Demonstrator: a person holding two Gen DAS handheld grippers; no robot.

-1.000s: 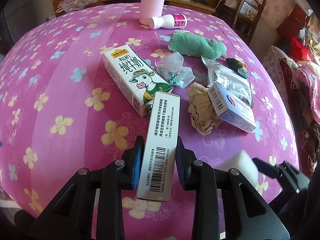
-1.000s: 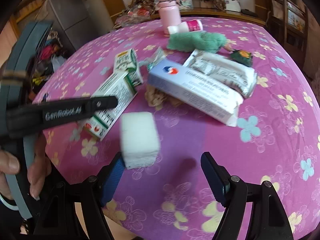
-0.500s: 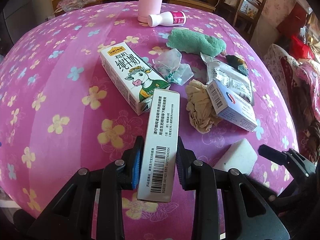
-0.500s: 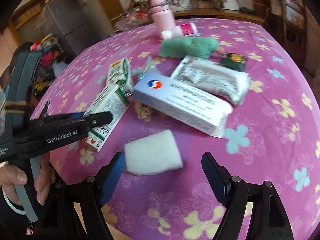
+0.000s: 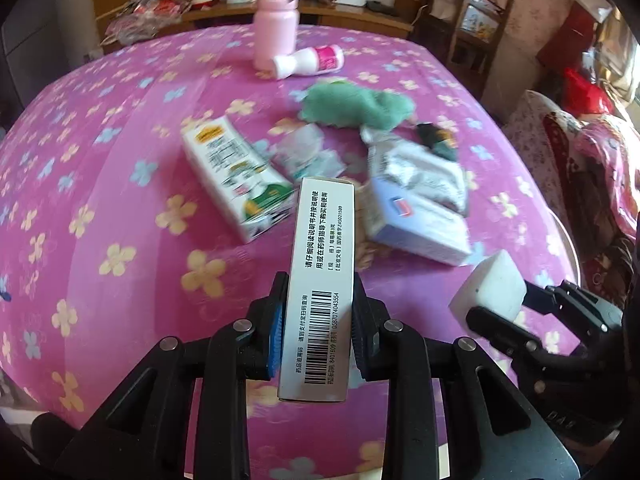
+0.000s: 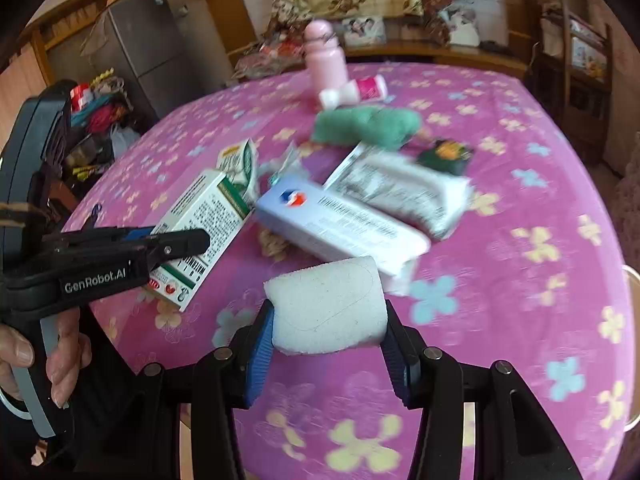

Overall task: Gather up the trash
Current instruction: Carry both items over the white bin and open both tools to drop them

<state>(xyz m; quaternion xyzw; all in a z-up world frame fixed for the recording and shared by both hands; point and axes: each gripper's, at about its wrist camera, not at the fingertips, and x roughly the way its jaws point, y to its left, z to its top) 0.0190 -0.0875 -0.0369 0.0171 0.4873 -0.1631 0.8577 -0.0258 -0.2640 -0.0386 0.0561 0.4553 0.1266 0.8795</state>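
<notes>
My left gripper (image 5: 319,300) is shut on a long white medicine box (image 5: 324,232) with a barcode, held above the table, and its jaws are closing a little tighter. The same box (image 6: 200,216) and left gripper (image 6: 176,244) show at the left of the right wrist view, with a person's hand on the handle. My right gripper (image 6: 328,316) has a white sponge block (image 6: 326,304) between its blue pads. Its jaws are closing and the pads press on the sponge's two sides. In the left wrist view that sponge (image 5: 492,284) hangs at the right in the right gripper (image 5: 506,306).
On the pink flowered tablecloth (image 5: 120,200) lie a milk carton (image 5: 236,180), a clear wrapper (image 5: 308,152), a blue-white box (image 5: 416,224), a foil pack (image 5: 416,168), a dark green packet (image 5: 436,140) and a green cloth (image 5: 356,108). Farther back stand a pink bottle (image 5: 276,28) and a toppled small bottle (image 5: 310,60).
The right jaws have closed onto the sponge and lifted it. The left gripper has risen with the medicine box, so the table items look farther away.
</notes>
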